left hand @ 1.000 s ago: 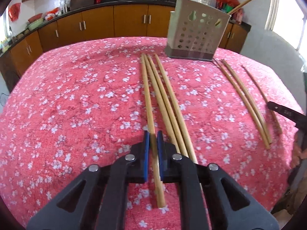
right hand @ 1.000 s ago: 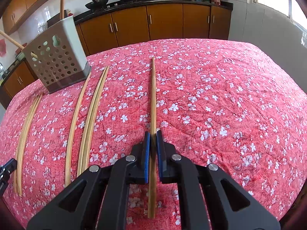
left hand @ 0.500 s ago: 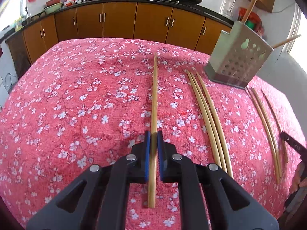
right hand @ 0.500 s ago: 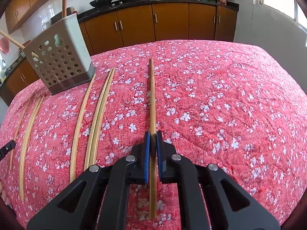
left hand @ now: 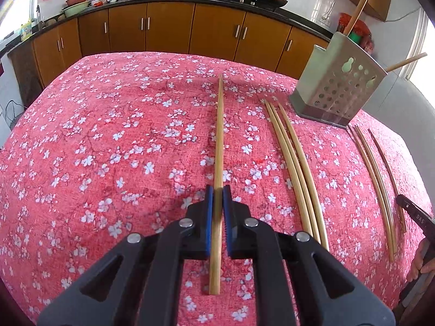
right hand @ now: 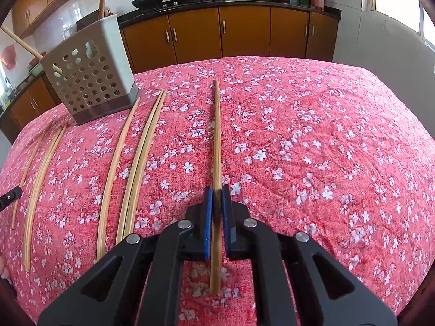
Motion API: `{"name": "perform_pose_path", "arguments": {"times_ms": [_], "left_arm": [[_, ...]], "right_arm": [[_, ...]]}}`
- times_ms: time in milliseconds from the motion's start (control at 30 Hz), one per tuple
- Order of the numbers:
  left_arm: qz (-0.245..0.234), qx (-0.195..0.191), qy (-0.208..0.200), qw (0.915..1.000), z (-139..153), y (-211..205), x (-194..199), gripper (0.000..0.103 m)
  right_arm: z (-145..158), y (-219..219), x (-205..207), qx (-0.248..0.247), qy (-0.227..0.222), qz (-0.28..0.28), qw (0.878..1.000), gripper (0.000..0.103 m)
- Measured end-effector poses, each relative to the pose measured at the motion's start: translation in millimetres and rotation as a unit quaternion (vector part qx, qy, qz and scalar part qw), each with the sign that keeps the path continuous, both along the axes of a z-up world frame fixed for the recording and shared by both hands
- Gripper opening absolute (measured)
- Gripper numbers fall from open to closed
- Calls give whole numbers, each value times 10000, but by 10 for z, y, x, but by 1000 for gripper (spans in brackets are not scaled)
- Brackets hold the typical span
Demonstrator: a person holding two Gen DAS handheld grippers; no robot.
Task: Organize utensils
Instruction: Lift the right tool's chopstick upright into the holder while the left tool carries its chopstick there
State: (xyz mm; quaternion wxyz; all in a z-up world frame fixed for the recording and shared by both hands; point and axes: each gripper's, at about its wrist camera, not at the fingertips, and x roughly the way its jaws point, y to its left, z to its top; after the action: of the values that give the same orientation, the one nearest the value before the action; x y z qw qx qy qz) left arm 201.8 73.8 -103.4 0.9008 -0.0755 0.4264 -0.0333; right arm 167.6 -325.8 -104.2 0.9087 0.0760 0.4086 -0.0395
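Both grippers clamped on chopsticks over red flowered cloth.
Left gripper (left hand: 216, 212) pinches one chopstick (left hand: 219, 141); right gripper (right hand: 216, 212) pinches another chopstick (right hand: 216, 141). Loose chopsticks (left hand: 296, 168) lie beside them on the tablecloth (left hand: 108, 141); perforated holder (left hand: 339, 89) stands farther back.

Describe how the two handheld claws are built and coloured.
The left claw and right claw look identical: matte black angular linkage arms with triangular cut-outs, round silver pivot bolts, and two narrow fingers faced with blue ridged pads. No cables or sleeves show. A black part at the left view's edge bears small white lettering.
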Motion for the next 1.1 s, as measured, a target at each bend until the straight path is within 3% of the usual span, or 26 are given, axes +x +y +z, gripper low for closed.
{"name": "perform_pose_path", "arguments": {"times_ms": [1100], "left_arm": [[17, 153, 13, 9999, -14, -46, 6, 10]], "right_arm": [[6, 23, 3, -31, 14, 12, 10000, 8]]}}
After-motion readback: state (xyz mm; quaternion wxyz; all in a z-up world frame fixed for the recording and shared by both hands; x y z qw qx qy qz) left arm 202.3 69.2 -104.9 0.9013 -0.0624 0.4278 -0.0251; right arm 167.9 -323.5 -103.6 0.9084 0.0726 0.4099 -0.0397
